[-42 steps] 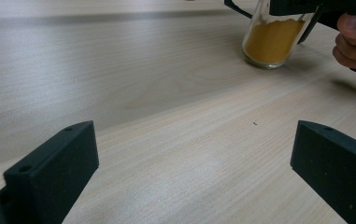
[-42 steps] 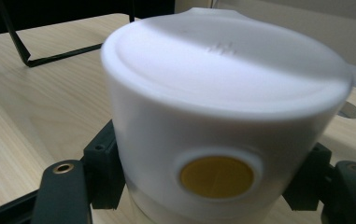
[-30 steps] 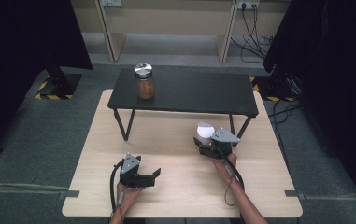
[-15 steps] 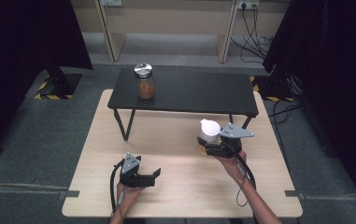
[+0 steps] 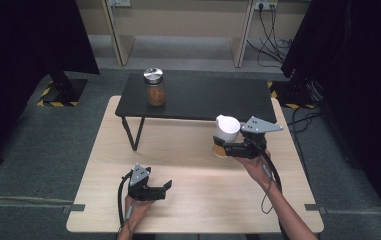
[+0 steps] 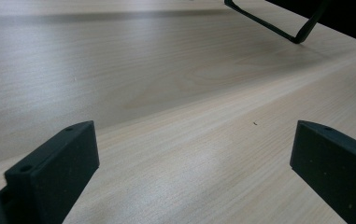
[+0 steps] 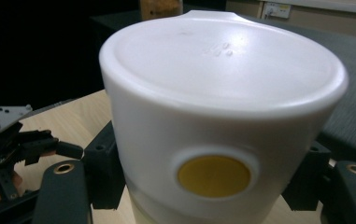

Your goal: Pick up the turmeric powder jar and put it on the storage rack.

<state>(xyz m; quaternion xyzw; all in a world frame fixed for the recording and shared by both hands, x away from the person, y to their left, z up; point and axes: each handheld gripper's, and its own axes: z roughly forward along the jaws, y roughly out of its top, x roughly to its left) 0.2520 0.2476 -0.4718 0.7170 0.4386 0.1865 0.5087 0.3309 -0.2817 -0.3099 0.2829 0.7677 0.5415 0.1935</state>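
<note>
- Gripping the white lidded container [image 5: 227,129], the right gripper [image 5: 221,146] is seen in the high view just in front of the black raised shelf [image 5: 203,97]; its jaws are closed on the container's lower body, below the white lid.
- The container appears lifted clear of the wooden table [image 5: 188,210] — its base cannot be made out well enough to be sure — and an orange-brown band is visible at its bottom edge.
- In the right gripper view the container [image 7: 217,121] is shown upright between the jaws, with a round yellow mark [image 7: 214,175] on its wall.
- The left gripper [image 5: 164,189] is held low over the near part of the table, jaws apart and holding nothing; bare wood [image 6: 166,93] lies between them in the left gripper view.
- A glass jar [image 5: 155,88] with a metal lid stands on the left end of the shelf, well apart from both grippers.
- Progress, as judged: the pick-up is done; the carry is under way. Placement — probably onto the shelf, whose right part is free — is not yet done, and release is left.
</note>
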